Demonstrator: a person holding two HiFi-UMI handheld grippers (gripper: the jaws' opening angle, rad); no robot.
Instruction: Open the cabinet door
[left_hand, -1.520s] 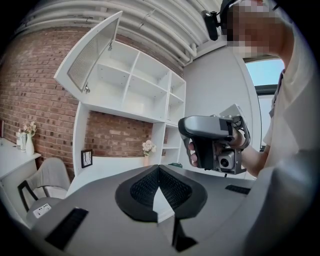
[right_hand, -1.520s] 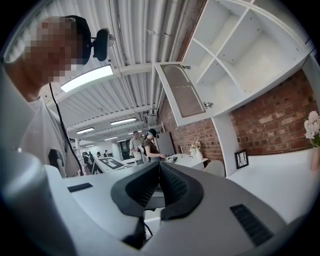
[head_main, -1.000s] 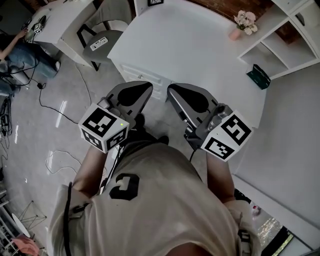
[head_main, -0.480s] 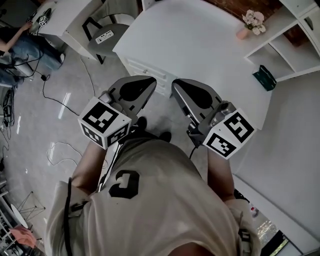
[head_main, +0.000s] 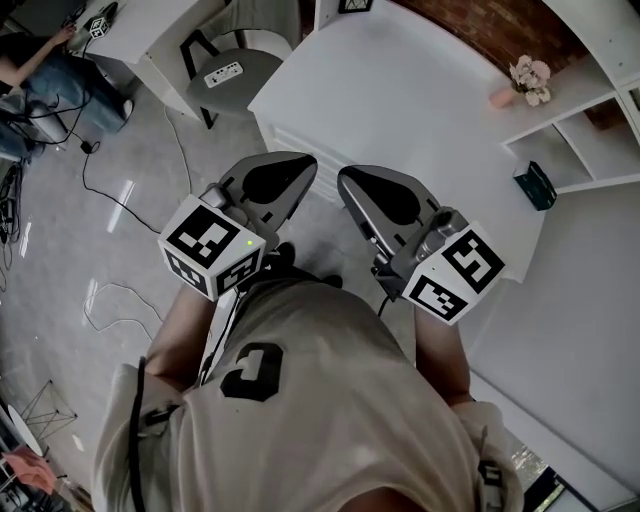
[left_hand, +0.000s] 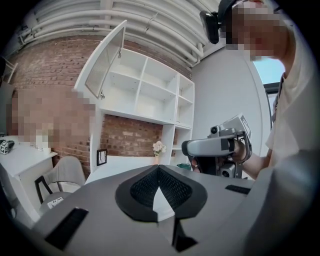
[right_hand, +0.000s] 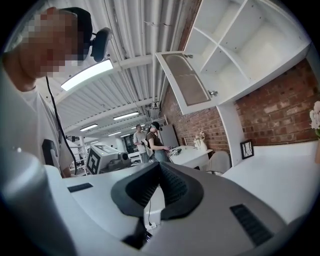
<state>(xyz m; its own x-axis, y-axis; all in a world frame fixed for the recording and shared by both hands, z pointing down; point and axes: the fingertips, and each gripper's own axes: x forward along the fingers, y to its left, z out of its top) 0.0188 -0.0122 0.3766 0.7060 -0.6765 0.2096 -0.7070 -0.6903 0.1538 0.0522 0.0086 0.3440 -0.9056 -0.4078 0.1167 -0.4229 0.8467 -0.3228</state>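
Note:
The upper cabinet door (left_hand: 106, 59) is a white-framed panel with a small knob. It stands swung out from the white wall shelf unit (left_hand: 150, 92), and it also shows in the right gripper view as the cabinet door (right_hand: 185, 80). My left gripper (head_main: 303, 162) and right gripper (head_main: 346, 178) hang side by side in front of my chest, short of the white desk (head_main: 400, 90). Both are far below the door. Each is shut with nothing between its pads, as seen at my left gripper (left_hand: 158, 168) and my right gripper (right_hand: 160, 165).
A pink vase of flowers (head_main: 525, 78) and a dark green object (head_main: 537, 185) sit at the desk's far right by the low shelves (head_main: 590, 130). A grey chair (head_main: 235, 70) stands left of the desk. Cables (head_main: 110, 190) trail on the floor. People stand at a far table (right_hand: 192, 155).
In the head view the desk, chair and shelves have slid to the right. Both grippers stay shut, side by side, at the same spot in front of me.

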